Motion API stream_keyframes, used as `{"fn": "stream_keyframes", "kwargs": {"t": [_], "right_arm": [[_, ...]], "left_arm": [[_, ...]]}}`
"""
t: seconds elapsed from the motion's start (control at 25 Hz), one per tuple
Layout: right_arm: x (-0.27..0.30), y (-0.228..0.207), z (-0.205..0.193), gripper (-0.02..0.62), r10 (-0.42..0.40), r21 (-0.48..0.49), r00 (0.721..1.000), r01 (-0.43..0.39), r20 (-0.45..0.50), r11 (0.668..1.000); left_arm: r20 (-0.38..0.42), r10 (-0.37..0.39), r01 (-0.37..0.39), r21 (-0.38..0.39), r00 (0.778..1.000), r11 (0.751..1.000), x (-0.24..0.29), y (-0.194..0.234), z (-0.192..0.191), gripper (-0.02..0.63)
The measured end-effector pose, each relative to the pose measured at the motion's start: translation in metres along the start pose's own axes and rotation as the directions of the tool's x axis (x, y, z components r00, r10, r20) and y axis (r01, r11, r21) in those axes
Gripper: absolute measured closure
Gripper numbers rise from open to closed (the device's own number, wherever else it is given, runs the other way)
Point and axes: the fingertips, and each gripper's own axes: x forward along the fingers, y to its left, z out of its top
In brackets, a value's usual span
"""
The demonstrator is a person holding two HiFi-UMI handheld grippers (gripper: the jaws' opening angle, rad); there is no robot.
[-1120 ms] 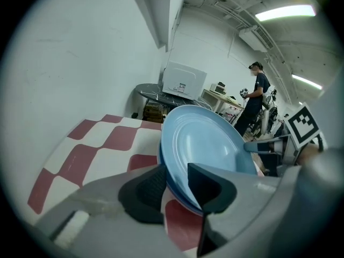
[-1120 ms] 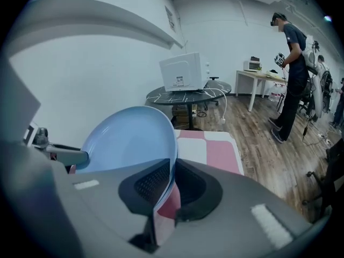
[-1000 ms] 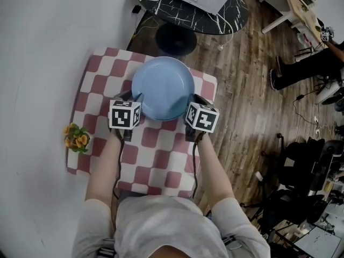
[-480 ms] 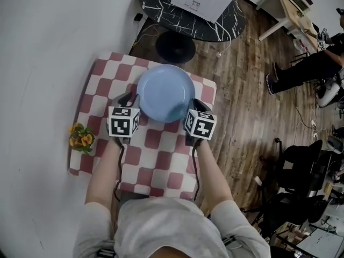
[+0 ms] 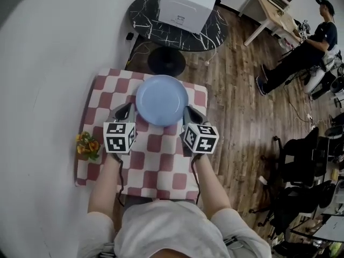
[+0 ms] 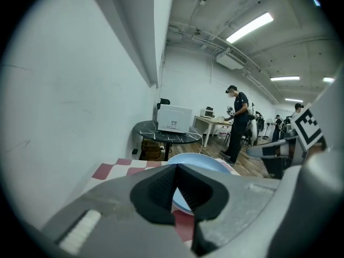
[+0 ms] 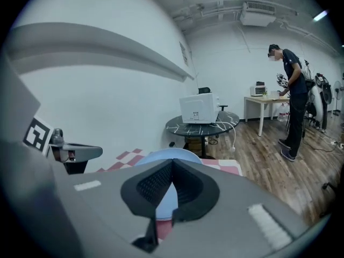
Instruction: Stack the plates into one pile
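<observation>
A round blue plate point(image 5: 162, 100) lies on the far half of the red-and-white checked table point(image 5: 156, 160); from above I cannot tell whether more plates lie under it. My left gripper point(image 5: 124, 113) is by the plate's near-left rim and my right gripper point(image 5: 190, 114) by its near-right rim. Both are shut with nothing between the pads. In the left gripper view the closed left gripper point(image 6: 177, 164) sits in front of the plate point(image 6: 199, 160). In the right gripper view the shut right gripper point(image 7: 173, 160) likewise has the plate point(image 7: 156, 155) just beyond it.
A small bunch of orange flowers point(image 5: 87, 145) sits at the table's left edge against the white wall. Beyond the table stands a round black marble table point(image 5: 150, 23) with a white box point(image 5: 188, 4) on it. A person point(image 5: 301, 52) sits at the far right on wooden floor.
Both grippers have closed and drawn back a little from the plate's sides. The head view has pulled back, so the plate and table look smaller.
</observation>
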Motion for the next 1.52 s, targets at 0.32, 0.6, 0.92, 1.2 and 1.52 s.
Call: {"fn": "stream_keyframes", "kwargs": {"t": [0.32, 0.6, 0.92, 1.2, 1.52], "right_arm": [[-0.062, 0.034, 0.038, 0.594, -0.032, -0.018, 0.984, 0.036, 0.174, 0.999], [-0.114, 0.057, 0.062, 0.594, -0.076, -0.063, 0.948, 0.101, 0.309, 0.993], [-0.169, 0.075, 0.090, 0.594, -0.098, -0.034, 0.894, 0.125, 0.437, 0.992], [-0.199, 0.091, 0.102, 0.594, -0.105, -0.074, 0.863, 0.161, 0.494, 0.984], [-0.210, 0.111, 0.113, 0.594, -0.087, -0.123, 0.837, 0.181, 0.541, 0.976]], "left_arm": [[0.102, -0.094, 0.090, 0.045, 0.990, 0.995, -0.053, -0.023, 0.038, 0.600], [0.205, -0.144, 0.130, 0.082, 0.968, 0.988, -0.098, -0.031, 0.076, 0.600], [0.317, -0.195, 0.151, 0.160, 0.928, 0.976, -0.140, -0.044, 0.112, 0.600], [0.384, -0.235, 0.167, 0.203, 0.893, 0.965, -0.165, -0.051, 0.132, 0.600], [0.457, -0.253, 0.146, 0.255, 0.853, 0.956, -0.186, -0.051, 0.154, 0.600]]}}
